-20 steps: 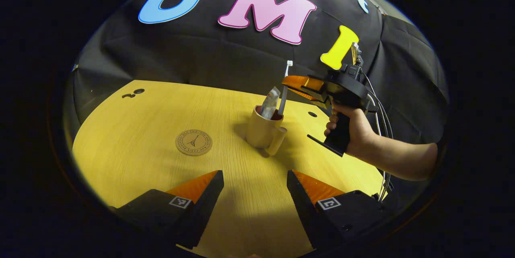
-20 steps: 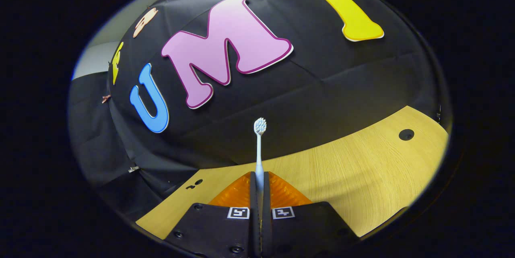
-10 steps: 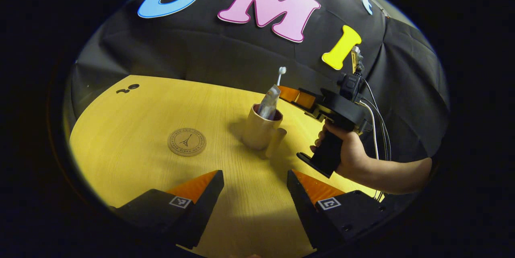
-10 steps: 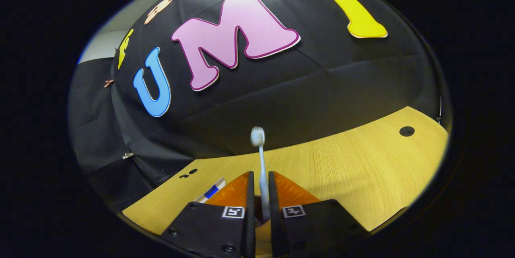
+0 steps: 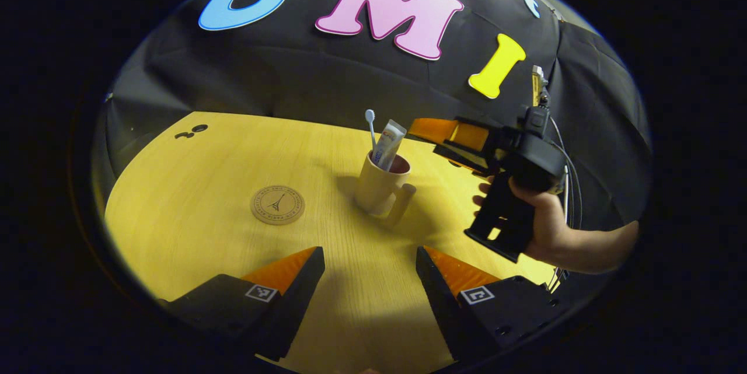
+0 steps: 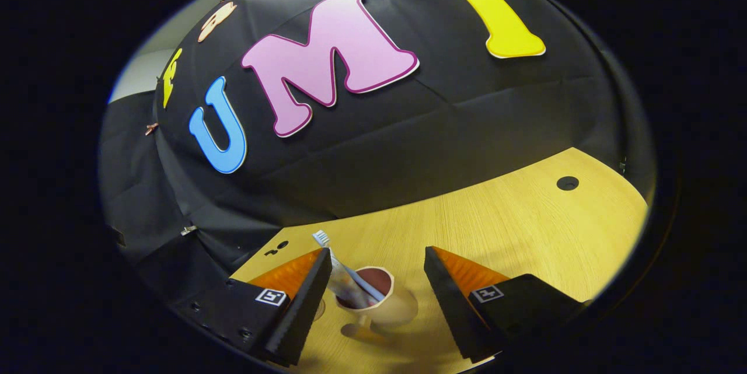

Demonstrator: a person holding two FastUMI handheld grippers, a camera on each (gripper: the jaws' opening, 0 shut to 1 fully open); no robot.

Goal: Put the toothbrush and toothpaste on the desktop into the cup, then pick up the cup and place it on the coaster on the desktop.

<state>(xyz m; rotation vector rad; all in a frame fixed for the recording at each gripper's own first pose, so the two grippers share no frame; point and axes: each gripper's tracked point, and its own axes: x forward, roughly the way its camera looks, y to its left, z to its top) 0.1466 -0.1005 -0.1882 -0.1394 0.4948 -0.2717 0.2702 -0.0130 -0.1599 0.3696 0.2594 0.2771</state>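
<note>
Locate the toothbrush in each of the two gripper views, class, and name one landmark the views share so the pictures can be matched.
Left gripper view: the toothbrush stands in the cup near the picture's middle, head up, beside the toothpaste.
Right gripper view: the toothbrush leans in the cup at the bottom, between the right gripper's open fingers.
Shared landmark: the cup, handle toward the camera in both.

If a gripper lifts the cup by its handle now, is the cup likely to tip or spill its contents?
The cup looks rigid and stands upright, so it should lift steadily. The toothbrush and toothpaste lean out above the rim, so tilting could probably shift them. A handle-only grip may let it swing.
</note>
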